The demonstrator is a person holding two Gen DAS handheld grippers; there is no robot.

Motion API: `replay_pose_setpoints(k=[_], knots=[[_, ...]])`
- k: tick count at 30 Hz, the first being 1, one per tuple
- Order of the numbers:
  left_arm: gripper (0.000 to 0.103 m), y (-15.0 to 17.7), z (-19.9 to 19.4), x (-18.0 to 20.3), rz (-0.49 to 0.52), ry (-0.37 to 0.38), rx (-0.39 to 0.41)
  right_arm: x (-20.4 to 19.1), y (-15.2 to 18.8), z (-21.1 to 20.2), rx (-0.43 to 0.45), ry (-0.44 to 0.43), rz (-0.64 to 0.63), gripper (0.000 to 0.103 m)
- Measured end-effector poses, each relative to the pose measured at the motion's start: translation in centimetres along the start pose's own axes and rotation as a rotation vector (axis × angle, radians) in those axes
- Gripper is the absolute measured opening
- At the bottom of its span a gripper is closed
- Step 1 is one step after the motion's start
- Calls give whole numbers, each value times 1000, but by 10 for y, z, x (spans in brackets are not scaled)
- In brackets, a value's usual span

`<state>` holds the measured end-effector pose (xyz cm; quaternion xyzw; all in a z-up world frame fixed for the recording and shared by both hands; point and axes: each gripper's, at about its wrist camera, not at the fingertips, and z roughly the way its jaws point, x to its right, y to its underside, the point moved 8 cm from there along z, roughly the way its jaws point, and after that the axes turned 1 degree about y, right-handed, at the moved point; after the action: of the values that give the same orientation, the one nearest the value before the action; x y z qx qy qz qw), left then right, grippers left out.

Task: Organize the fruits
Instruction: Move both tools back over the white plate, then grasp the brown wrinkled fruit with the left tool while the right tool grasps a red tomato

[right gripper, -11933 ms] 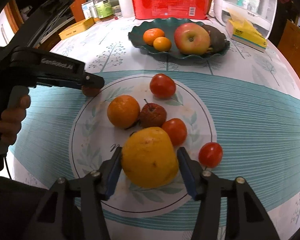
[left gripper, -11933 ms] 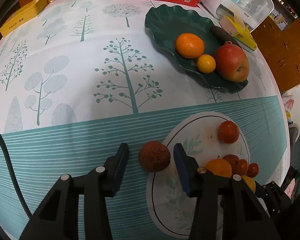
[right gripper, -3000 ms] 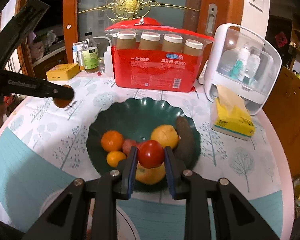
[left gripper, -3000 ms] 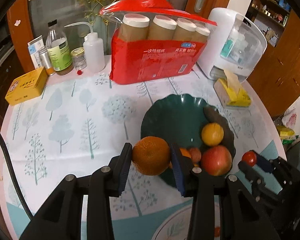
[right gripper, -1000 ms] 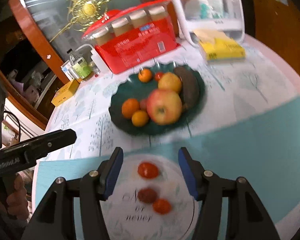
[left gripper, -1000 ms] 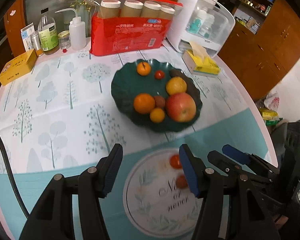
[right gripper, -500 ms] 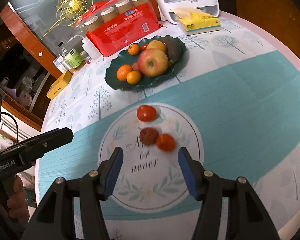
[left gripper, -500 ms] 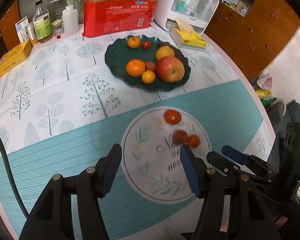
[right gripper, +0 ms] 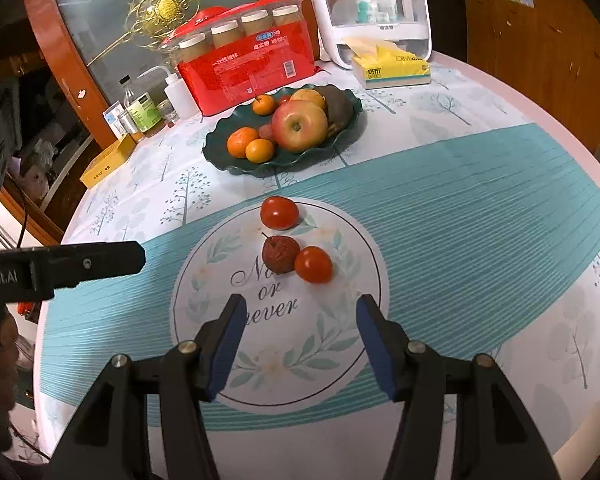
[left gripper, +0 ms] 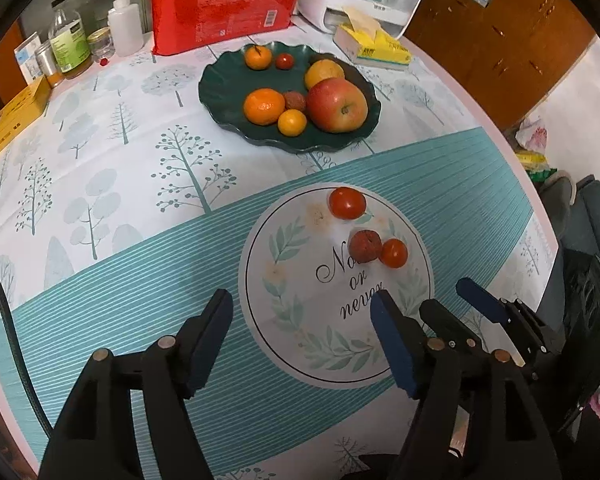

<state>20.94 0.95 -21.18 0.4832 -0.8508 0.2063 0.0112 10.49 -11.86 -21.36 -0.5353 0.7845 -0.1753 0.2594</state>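
- Three small fruits lie on the white circle printed on the cloth: a big red tomato (right gripper: 279, 212) at the far edge, a wrinkly dark red fruit (right gripper: 280, 254) in the middle, and a small red tomato (right gripper: 313, 264) touching it.
- The green plate (right gripper: 220, 156) sits farther back on the counter (right gripper: 480, 208). It holds an apple (right gripper: 299, 125), two oranges, a few little fruits and a dark one at the back.
- The right tongs (right gripper: 298, 344) hang above the circle, just in front of the small tomato. They are apart and nothing is in them.
- The left tongs (left gripper: 302, 338) hang over the near side of the circle. They are opening, and nothing is between them.
- I think the job is mostly done. Most fruit is on the plate and three are left to pick up.
- Next, one pair of tongs needs to go down around one fruit and close softly, since tomatoes squash.
- The small tomato and the wrinkly fruit touch, so the tongs must slip in at the free sides and not push the other away.
- Behind the plate stand a red pack of cups (right gripper: 246, 70), a yellow tissue pack (right gripper: 392, 66) and some bottles.
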Motion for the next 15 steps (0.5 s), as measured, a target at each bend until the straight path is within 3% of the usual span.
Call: replay_pose_setpoints(k=[9, 15], knots=[[71, -14, 29, 13, 30, 8, -60, 3, 1, 20, 46, 25, -114, 56], [71, -22, 54, 27, 14, 68, -76, 6, -3, 37, 40, 46, -185, 50]])
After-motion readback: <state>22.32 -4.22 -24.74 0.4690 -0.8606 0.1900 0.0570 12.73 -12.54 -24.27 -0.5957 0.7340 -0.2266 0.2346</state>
